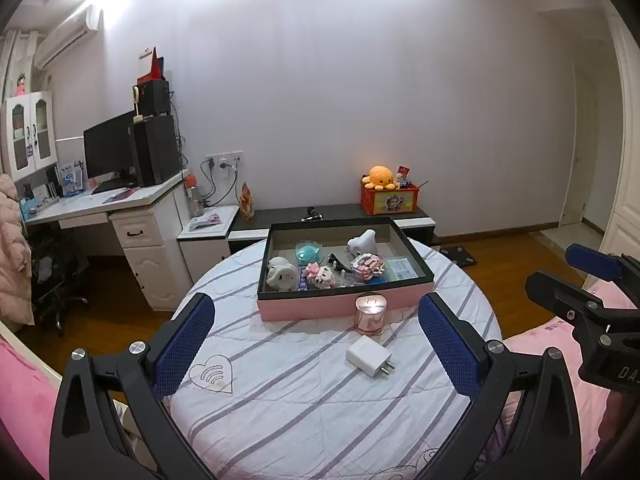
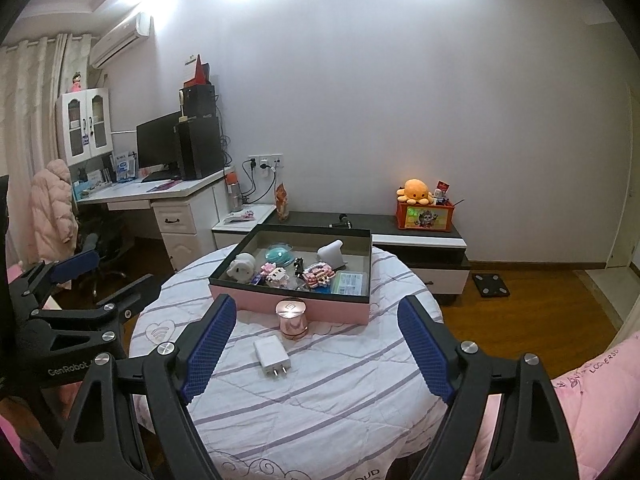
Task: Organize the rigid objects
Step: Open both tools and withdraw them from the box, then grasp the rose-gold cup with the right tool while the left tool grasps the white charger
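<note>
A white charger plug (image 1: pixel 370 358) (image 2: pixel 272 356) lies on the striped round table (image 1: pixel 280 400) (image 2: pixel 320 400), prongs towards me. Just behind it a rose-gold cylinder (image 1: pixel 371 314) (image 2: pixel 292 318) stands against the front wall of a pink box with a black rim (image 1: pixel 320 306) (image 2: pixel 340 312). Inside the box are several small toys, among them a white pig figure (image 1: pixel 282 278) (image 2: pixel 241 267). My left gripper (image 1: pixel 316 344) (image 2: pixel 126 270) is open and empty, short of the plug. My right gripper (image 2: pixel 316 320) (image 1: pixel 550 266) is open too, nothing between its fingers.
Behind the table runs a low dark cabinet (image 1: pixel 340 212) (image 2: pixel 380 224) with an orange toy box (image 1: pixel 390 198) (image 2: pixel 426 214). A white desk with a monitor (image 1: pixel 112 152) (image 2: pixel 158 146) stands at the left. Pink bedding (image 2: pixel 580 400) borders the table's right side.
</note>
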The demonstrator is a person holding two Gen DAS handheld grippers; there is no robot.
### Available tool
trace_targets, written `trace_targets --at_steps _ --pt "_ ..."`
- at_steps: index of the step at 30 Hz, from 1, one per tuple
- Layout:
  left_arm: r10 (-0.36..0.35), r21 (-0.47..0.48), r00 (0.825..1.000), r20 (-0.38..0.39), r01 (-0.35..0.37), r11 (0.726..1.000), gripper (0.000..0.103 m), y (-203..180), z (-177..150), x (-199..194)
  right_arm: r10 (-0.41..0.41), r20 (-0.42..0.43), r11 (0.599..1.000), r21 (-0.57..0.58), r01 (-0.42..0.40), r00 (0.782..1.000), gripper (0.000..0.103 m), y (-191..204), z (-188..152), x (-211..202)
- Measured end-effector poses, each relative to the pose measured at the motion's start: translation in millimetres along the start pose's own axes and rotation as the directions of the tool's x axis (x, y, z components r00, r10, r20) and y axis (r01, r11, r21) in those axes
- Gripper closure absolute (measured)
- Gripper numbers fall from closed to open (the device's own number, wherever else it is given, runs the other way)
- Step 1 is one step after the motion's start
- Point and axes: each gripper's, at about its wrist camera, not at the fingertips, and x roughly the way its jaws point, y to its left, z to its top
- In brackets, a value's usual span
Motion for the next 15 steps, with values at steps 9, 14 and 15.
trace_targets --at_steps 9,14,15 --pt "0.006 -0.011 0.999 -0.034 -0.007 1.0 0.0 1 -2 10 -0.013 -0.012 1.0 0.015 0.013 1.0 0.019 -5 -1 3" --pt "0.012 -0.04 0.997 -0.079 -0.015 0.999 0.0 8 -3 25 -0.017 -0.027 0.999 0.029 0.018 0.999 0.019 -10 0 12" --pt "0.015 -0.05 0.995 -0.094 -0.019 0.999 0.0 10 -4 30 -0.016 -0.035 0.999 0.031 0.017 0.999 0.018 -11 1 16"
